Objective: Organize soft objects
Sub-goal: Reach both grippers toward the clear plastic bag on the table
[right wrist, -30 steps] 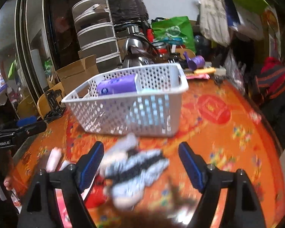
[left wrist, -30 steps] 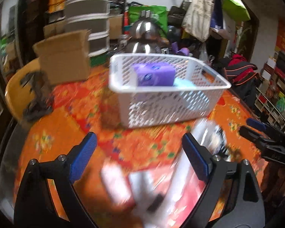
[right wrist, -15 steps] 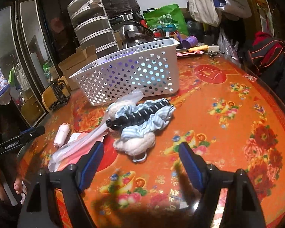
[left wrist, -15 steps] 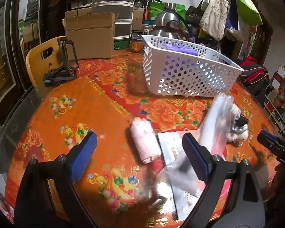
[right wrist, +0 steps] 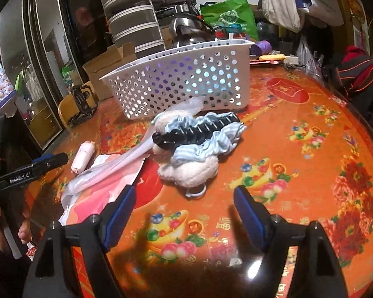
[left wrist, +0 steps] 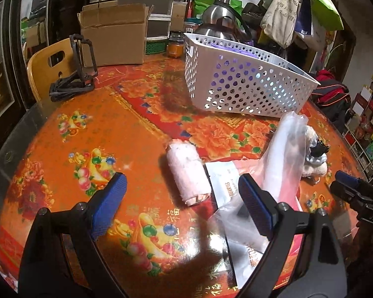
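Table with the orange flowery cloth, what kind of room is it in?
Probably a cluttered room in someone's home. The round table has a white basket, a cardboard box and a steel kettle on it, and tote bags hang behind.

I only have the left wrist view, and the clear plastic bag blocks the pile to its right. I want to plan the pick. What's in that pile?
Observer: A black claw clip lies across a blue striped scrunchie, and both sit on top of a white plush.
Operator: Is the right gripper on any of it?
Observer: No, the right gripper is open and empty, short of the plush.
Operator: Anything sticking out that could catch?
Observer: A small white ring pokes out at the plush's near edge, toward that gripper.
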A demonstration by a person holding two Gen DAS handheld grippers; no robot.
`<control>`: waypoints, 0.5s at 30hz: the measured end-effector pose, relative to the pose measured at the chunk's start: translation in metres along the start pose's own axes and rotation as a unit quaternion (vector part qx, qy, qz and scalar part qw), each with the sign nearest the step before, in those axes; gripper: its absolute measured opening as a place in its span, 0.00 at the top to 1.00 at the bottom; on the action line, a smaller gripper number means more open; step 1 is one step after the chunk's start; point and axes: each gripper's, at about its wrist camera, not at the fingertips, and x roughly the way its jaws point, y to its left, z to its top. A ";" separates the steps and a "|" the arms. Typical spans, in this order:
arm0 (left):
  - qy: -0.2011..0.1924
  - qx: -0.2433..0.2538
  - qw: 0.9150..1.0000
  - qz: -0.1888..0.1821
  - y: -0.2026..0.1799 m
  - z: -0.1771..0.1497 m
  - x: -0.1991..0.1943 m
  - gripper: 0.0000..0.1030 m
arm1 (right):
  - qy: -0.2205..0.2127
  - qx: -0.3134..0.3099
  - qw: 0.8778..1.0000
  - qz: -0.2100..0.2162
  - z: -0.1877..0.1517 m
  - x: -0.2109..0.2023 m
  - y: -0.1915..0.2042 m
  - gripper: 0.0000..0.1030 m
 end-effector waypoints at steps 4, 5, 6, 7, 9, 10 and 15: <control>0.001 0.001 1.000 -0.006 -0.006 0.002 0.001 0.13 | 0.000 0.000 1.000 0.002 0.001 0.000 0.000 0.22; 0.000 0.004 1.000 -0.009 -0.009 0.002 0.001 0.13 | -0.004 0.001 1.000 0.002 0.001 0.000 0.000 0.24; -0.001 0.007 1.000 -0.010 -0.012 0.002 0.001 0.13 | -0.005 0.002 1.000 0.002 0.001 -0.001 -0.001 0.24; -0.001 0.012 1.000 -0.009 -0.016 0.002 0.002 0.13 | -0.004 0.004 1.000 0.003 0.001 -0.001 -0.001 0.24; 0.001 0.018 1.000 -0.013 -0.023 0.001 0.003 0.13 | -0.003 0.004 1.000 0.005 0.001 0.000 -0.001 0.26; 0.001 0.019 1.000 -0.014 -0.025 0.001 0.003 0.13 | -0.003 0.003 1.000 0.006 0.000 0.000 -0.001 0.26; -0.001 0.025 1.000 -0.018 -0.031 -0.002 -0.001 0.13 | -0.009 -0.001 1.000 0.008 -0.001 -0.002 0.000 0.27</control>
